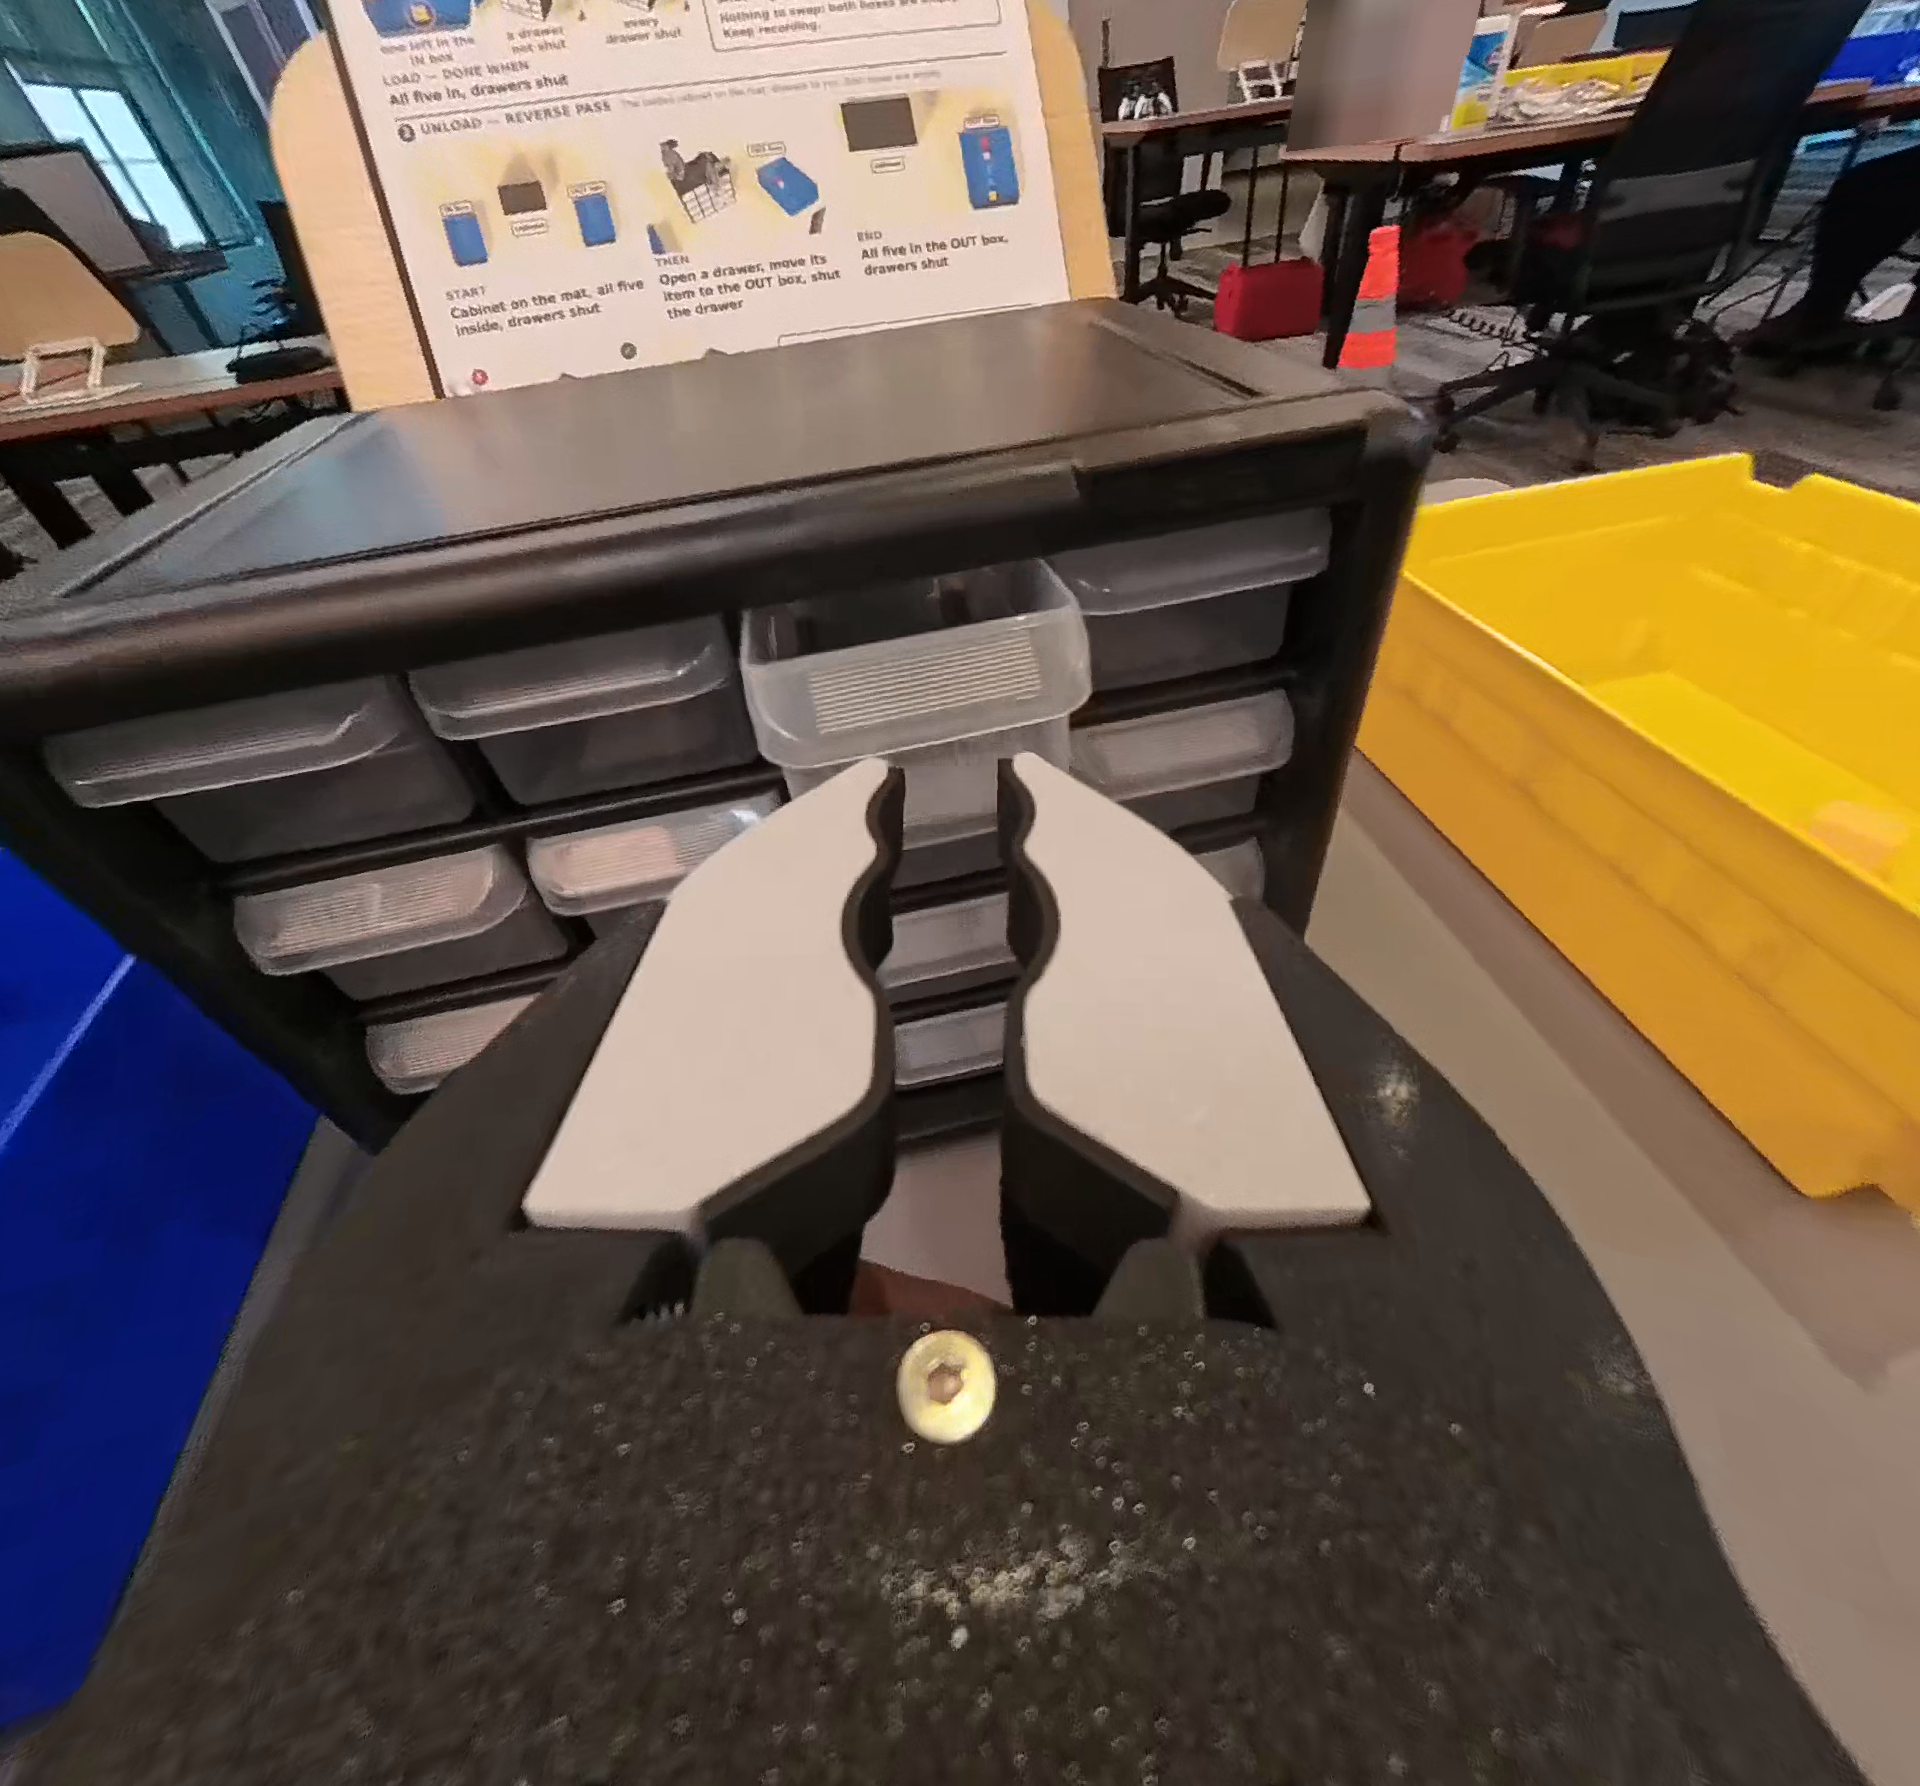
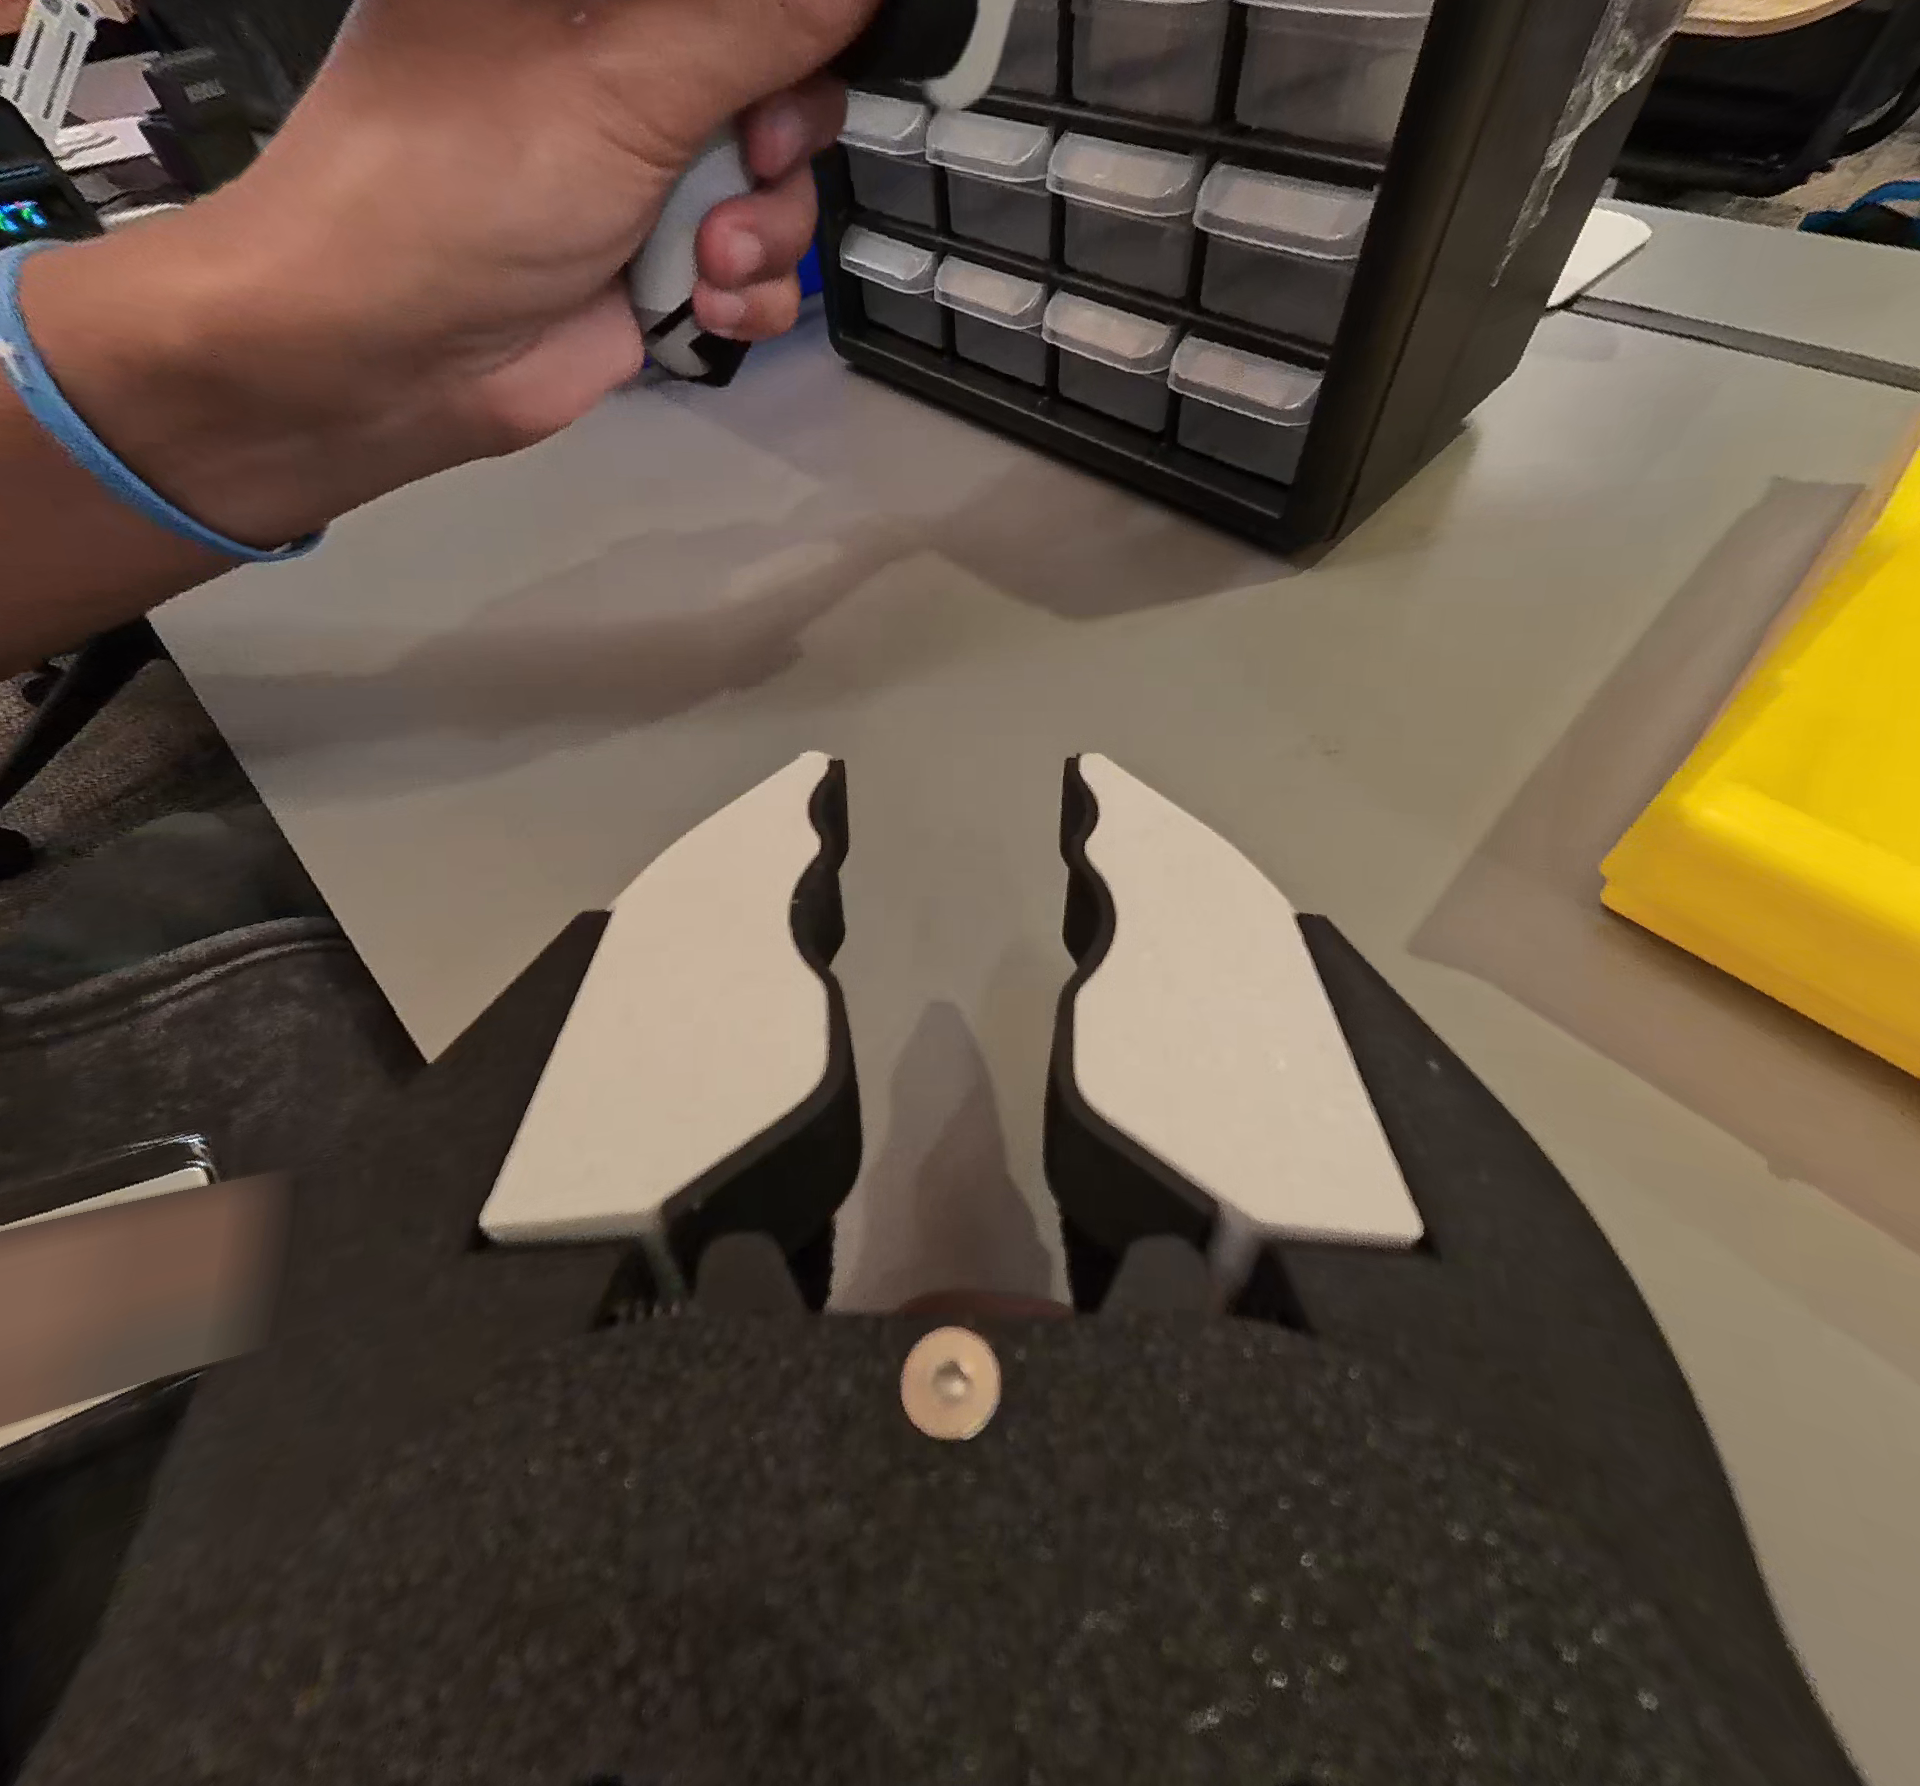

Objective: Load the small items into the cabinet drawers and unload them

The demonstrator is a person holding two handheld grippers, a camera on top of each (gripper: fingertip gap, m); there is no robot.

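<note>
- My left gripper (image 1: 948, 768) is right up at the front of the black cabinet (image 1: 727, 479), fingers parted by a narrow gap, tips just under the lip of the one clear drawer (image 1: 914, 671) that's sticking out of the top row.
- Can't honestly tell whether the tips are touching that drawer's front or only sitting just below it. Nothing is clamped between them as far as I can see.
- All the other drawers I can see look pushed in. A few seem to have something inside, but it's too blurry to say what.
- My right gripper (image 2: 954, 770) hangs over the bare grey table (image 2: 623, 697), fingers spread apart and holding nothing, well back from the cabinet.
- From that side I can see my left hand (image 2: 499, 178) wrapped around the other gripper's handle, up by the cabinet's top left.
- Yellow bin (image 1: 1683, 749) sits right of the cabinet, a blue bin (image 1: 104, 1165) on the left.
- Instruction sheet (image 1: 686, 105) is propped up behind the cabinet.
</note>
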